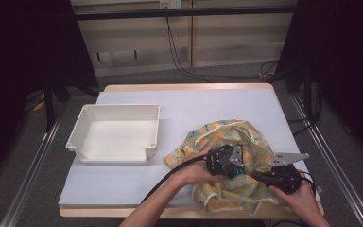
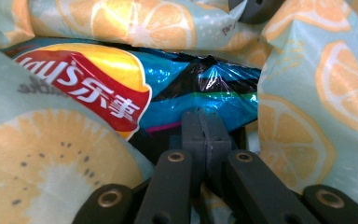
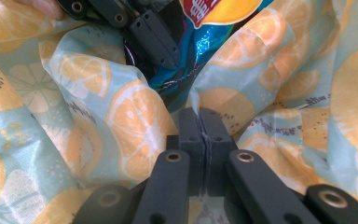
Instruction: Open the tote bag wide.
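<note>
A fabric bag (image 1: pixel 227 135) printed with orange slices lies crumpled at the table's front right. Inside its mouth is a blue crisp packet (image 2: pixel 200 84) with a red and yellow logo, also in the right gripper view (image 3: pixel 214 9). My left gripper (image 1: pixel 237 166) reaches into the bag, its jaws pressed together on the packet's lower edge (image 2: pixel 204 122). From the right gripper view the left gripper (image 3: pixel 161 42) comes in from the top left. My right gripper (image 1: pixel 260 174) is shut on the bag's cloth rim (image 3: pixel 200 116) beside the opening.
An empty white plastic bin (image 1: pixel 116 135) stands left of the bag on the pale table (image 1: pixel 194 101). Black cables trail from both grippers over the table's front edge. Dark curtains and metal rails flank the table.
</note>
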`<state>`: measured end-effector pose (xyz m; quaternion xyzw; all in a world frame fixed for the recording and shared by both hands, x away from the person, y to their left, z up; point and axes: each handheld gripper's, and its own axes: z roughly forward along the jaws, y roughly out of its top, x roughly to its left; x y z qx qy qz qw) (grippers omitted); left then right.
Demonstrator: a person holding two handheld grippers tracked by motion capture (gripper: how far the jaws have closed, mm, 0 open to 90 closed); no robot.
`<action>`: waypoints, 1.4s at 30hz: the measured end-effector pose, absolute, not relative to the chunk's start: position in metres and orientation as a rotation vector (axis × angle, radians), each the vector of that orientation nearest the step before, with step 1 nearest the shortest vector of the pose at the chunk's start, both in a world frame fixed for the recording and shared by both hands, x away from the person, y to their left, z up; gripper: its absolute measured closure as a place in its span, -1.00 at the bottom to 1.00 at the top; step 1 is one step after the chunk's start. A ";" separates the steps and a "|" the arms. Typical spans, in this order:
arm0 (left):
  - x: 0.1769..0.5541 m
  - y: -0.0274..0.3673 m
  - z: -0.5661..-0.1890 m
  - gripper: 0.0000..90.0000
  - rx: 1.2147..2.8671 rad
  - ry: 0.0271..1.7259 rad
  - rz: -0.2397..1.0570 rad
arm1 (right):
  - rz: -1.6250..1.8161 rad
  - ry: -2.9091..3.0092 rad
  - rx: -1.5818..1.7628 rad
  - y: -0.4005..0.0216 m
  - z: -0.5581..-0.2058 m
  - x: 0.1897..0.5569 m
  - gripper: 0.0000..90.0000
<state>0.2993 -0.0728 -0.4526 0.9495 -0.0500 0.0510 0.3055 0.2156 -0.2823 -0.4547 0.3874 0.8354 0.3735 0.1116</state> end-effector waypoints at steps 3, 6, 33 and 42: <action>0.299 -0.072 -0.451 1.00 2.509 -0.120 0.129 | 1.097 2.453 1.135 -0.283 -0.455 0.216 0.99; 0.296 -0.071 -0.447 0.72 2.488 -0.114 0.124 | 1.099 2.448 1.135 -0.283 -0.454 0.215 0.99; 0.286 -0.096 -0.452 -0.33 2.520 -0.286 0.195 | 1.095 2.429 1.147 -0.293 -0.453 0.212 0.64; 0.287 -0.099 -0.454 0.26 2.559 -0.238 0.264 | 1.095 2.430 1.147 -0.294 -0.453 0.212 0.65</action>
